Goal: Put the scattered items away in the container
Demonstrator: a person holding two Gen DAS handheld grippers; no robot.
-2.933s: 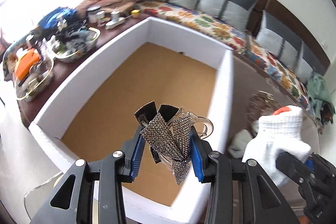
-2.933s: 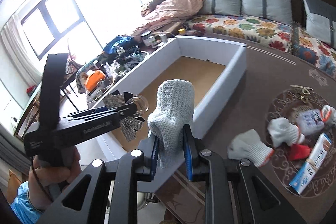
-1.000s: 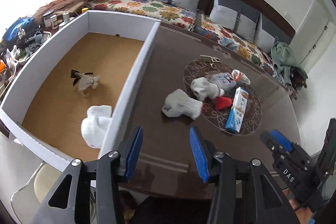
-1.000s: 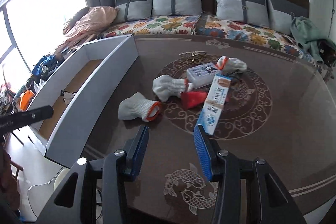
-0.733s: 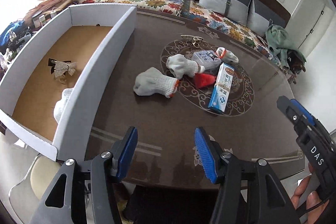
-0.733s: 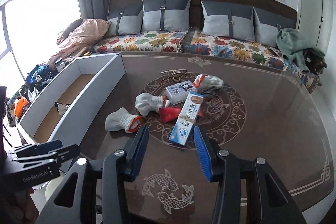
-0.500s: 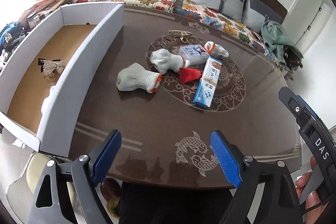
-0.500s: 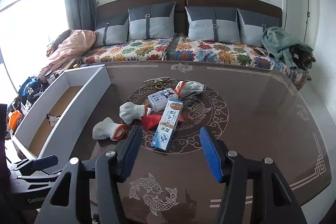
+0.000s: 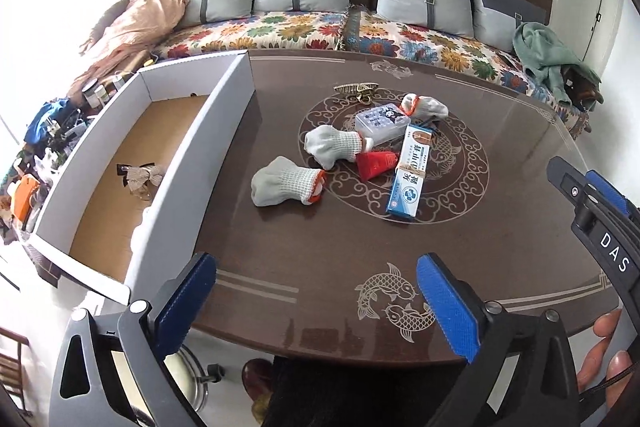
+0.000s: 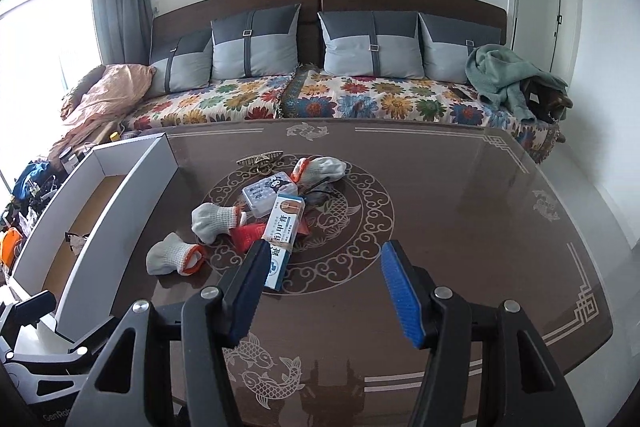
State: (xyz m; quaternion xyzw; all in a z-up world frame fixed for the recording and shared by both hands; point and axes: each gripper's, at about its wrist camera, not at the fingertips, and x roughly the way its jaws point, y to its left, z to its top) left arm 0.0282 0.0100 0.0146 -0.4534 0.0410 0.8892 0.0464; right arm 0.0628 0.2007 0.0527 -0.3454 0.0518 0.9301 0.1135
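At the left of the frame the white box [image 9: 168, 163] holds a sparkly bow [image 9: 141, 175]. At centre, gloves [image 9: 288, 185], a small case [image 9: 380, 121] and a carton [image 9: 412, 173] lie scattered on the tabletop [image 9: 320, 247]. The left claw [image 9: 316, 291] is opening, empty; the right claw [image 10: 324, 279] gapes wide, empty.

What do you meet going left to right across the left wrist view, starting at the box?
White box → grey glove with orange cuff → red pouch → blue and white carton → right gripper.
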